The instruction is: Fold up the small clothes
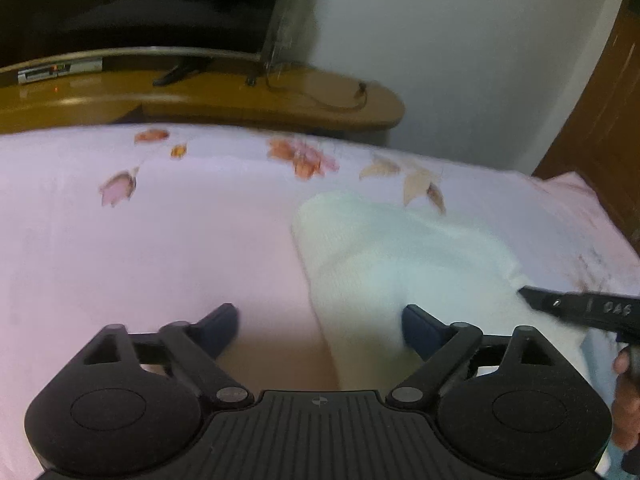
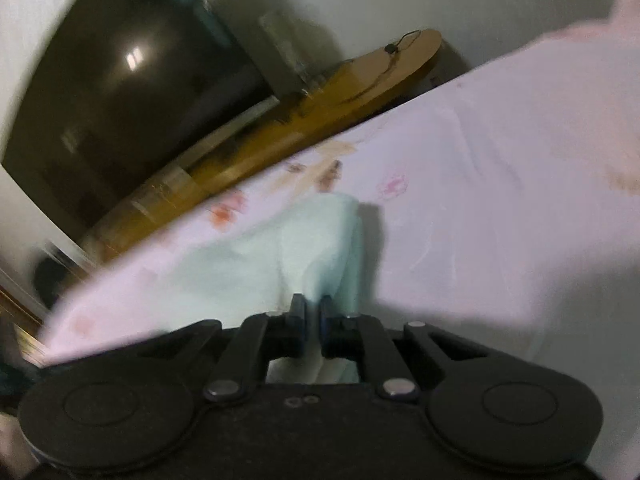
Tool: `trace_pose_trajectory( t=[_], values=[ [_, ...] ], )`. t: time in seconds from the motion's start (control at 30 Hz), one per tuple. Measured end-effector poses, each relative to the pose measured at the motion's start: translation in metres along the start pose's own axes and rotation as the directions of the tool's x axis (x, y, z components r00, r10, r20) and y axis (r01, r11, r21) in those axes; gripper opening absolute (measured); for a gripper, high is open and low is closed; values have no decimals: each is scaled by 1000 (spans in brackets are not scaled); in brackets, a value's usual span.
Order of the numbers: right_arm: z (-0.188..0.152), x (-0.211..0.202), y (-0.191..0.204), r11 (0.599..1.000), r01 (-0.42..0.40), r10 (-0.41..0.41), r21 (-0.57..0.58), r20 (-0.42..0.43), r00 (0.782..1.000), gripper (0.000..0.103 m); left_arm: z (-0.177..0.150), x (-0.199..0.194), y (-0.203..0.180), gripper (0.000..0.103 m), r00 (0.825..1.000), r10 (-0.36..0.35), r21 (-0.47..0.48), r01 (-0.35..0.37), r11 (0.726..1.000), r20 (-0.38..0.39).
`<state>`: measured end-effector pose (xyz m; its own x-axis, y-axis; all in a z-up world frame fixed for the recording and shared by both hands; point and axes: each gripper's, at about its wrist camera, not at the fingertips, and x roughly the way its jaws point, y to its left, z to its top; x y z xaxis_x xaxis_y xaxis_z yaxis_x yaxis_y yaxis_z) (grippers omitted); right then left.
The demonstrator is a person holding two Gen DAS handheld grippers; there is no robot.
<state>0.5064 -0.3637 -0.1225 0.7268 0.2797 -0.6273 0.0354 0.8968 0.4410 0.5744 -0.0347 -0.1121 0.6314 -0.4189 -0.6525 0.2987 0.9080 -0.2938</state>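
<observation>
A pale cloth [image 1: 384,256] lay on a pink flowered sheet [image 1: 160,248], right of centre in the left wrist view, as the right gripper [image 2: 312,308] pinched one edge between nearly closed jaws at the bottom centre of its own view. The left gripper [image 1: 320,320] stood wide open low in its frame, its right finger over the cloth's near edge and its left finger over bare sheet, holding nothing.

The risk appeared to lie in that single thin pinch: a quick pull could slip the cloth free or drag the whole piece across the sheet instead of folding it. With the left jaws clamping nothing, the far part of the cloth was unanchored and could bunch. The right gripper's tip, entering at the right edge of the left wrist view, sat close to the open left finger, so a crossing move could bring the two together.

Open sheet stretched across the left half of that view. The bed's far edge ran along the upper third, with a wooden shelf [image 1: 280,100] and a dark TV [image 2: 132,100] just beyond.
</observation>
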Motion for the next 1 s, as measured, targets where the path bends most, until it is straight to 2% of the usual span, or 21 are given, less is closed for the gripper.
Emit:
trace_pose_trajectory(
  t=[0.07, 0.1, 0.13, 0.17, 0.23, 0.27, 0.33, 0.4, 0.53, 0.6, 0.67, 0.7, 0.73, 0.77, 0.83, 0.93, 0.97, 1.0],
  values=[
    [6, 1, 6, 999, 23, -22, -42, 10, 1000, 8, 6, -3, 4, 89, 999, 11, -17, -10, 1000, 33],
    [7, -1, 11, 997, 34, -32, -73, 28, 999, 10, 7, 2, 5, 89, 1000, 7, -19, -7, 1000, 8],
    [8, -3, 15, 994, 59, -54, -91, 52, 997, 23, 5, 10, 7, 89, 1000, 3, -17, -4, 1000, -29],
    [8, -1, 15, 993, 64, -61, -94, 44, 997, 27, 2, 17, 8, 90, 998, -6, 3, 6, 1000, -56],
    [3, 17, 9, 994, 72, -76, -84, -39, 996, 27, 2, 15, 3, 91, 999, 7, 48, -4, 999, -52],
    [1, 13, 6, 995, 64, -66, -71, -24, 998, 27, 4, 9, 2, 91, 998, 1, 36, 2, 999, -63],
    [-2, -7, 7, 999, 31, -31, -35, -2, 1000, 27, -1, -14, -1, 90, 998, -41, 40, 43, 998, -38],
    [-15, -36, 4, 999, -45, 46, -30, 31, 998, 26, -19, -41, -6, 90, 996, -82, 69, 83, 994, -22],
    [-62, -84, 3, 996, -74, 75, -55, 27, 997, 23, -60, -74, -9, 90, 994, -100, 59, 102, 993, -36],
    [-89, -93, 1, 995, -68, 67, -66, -13, 998, 24, -83, -72, -6, 90, 993, -70, 68, 77, 995, -100],
    [-114, -85, 0, 994, -12, 3, -104, -90, 996, 20, -100, -82, -9, 91, 998, -24, 138, 33, 990, -62],
    [-120, -91, -3, 996, -22, 16, -91, -62, 998, 20, -102, -86, -12, 91, 998, -3, 150, 12, 989, -62],
    [-119, -95, -7, 998, -26, 22, -51, -69, 997, 20, -102, -92, -15, 90, 998, 10, 140, 0, 990, -67],
    [-117, -100, -7, 999, -16, 14, -29, -72, 997, 23, -102, -101, -18, 90, 998, -16, 129, 23, 991, -54],
    [-114, -115, 3, 997, -11, 9, -75, -30, 1000, 22, -103, -115, -27, 90, 998, -56, 148, 57, 987, -9],
    [-117, -128, 24, 988, -42, 45, -149, 16, 999, 25, -108, -108, -36, 91, 1000, 2, 155, 2, 988, -29],
    [-120, -124, 29, 984, -23, 25, -175, 11, 1000, 26, -111, -103, -33, 91, 998, 41, 135, -33, 990, -54],
    [-125, -113, 33, 975, 26, -33, -221, -28, 999, 26, -114, -97, -30, 91, 995, 67, 119, -57, 991, -79]
  ],
)
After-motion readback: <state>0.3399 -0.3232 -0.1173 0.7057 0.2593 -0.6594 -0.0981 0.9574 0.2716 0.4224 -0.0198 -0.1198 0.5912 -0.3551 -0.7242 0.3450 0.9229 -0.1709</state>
